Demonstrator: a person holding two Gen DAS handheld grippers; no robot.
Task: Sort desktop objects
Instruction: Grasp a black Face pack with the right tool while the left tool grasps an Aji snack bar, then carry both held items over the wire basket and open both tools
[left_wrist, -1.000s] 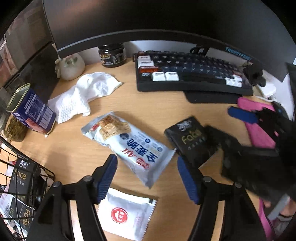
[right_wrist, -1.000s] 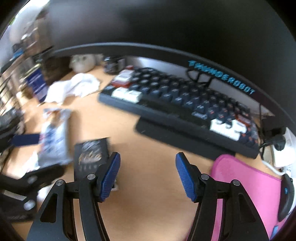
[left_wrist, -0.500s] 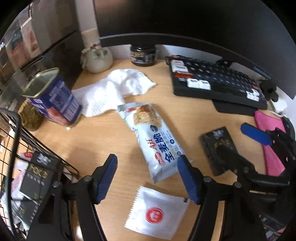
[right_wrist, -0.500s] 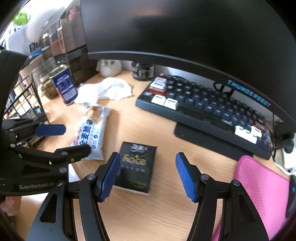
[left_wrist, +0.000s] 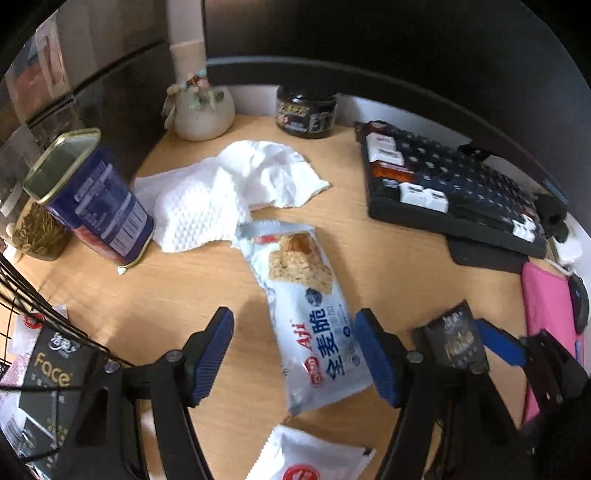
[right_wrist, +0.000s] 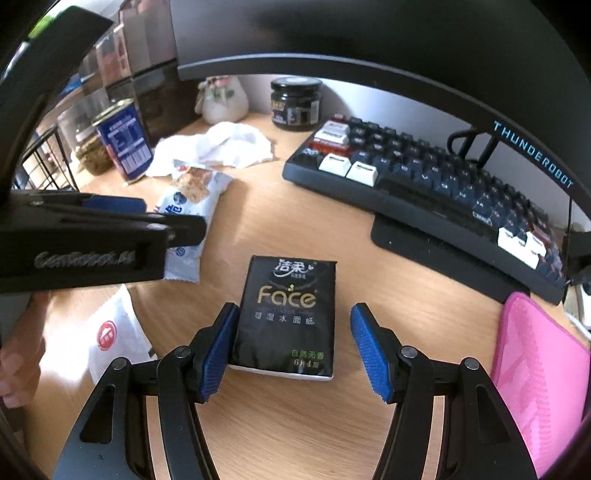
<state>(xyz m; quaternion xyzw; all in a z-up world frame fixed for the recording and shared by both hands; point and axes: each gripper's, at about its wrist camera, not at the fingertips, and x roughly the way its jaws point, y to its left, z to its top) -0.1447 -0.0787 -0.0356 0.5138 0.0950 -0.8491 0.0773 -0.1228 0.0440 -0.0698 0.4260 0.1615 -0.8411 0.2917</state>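
Overhead, a monitor (right_wrist: 369, 33) shades the cluttered wooden desk (right_wrist: 295, 229); both grippers' fingers gape empty.

Sunlit wooden desk (right_wrist: 295, 424) under dark monitor (right_wrist: 369, 29)

Wooden desk (right_wrist: 295, 229) under keyboard (right_wrist: 424, 173), tissue pack (right_wrist: 286, 314), snack packet (left_wrist: 310, 317).

Black Face tissue pack (right_wrist: 286, 314) flat, just right of the cereal-bar wrapper (left_wrist: 310, 321); wrapper lies flat, lengthwise. White sachet (left_wrist: 310, 461) near the wrapper's lower end.
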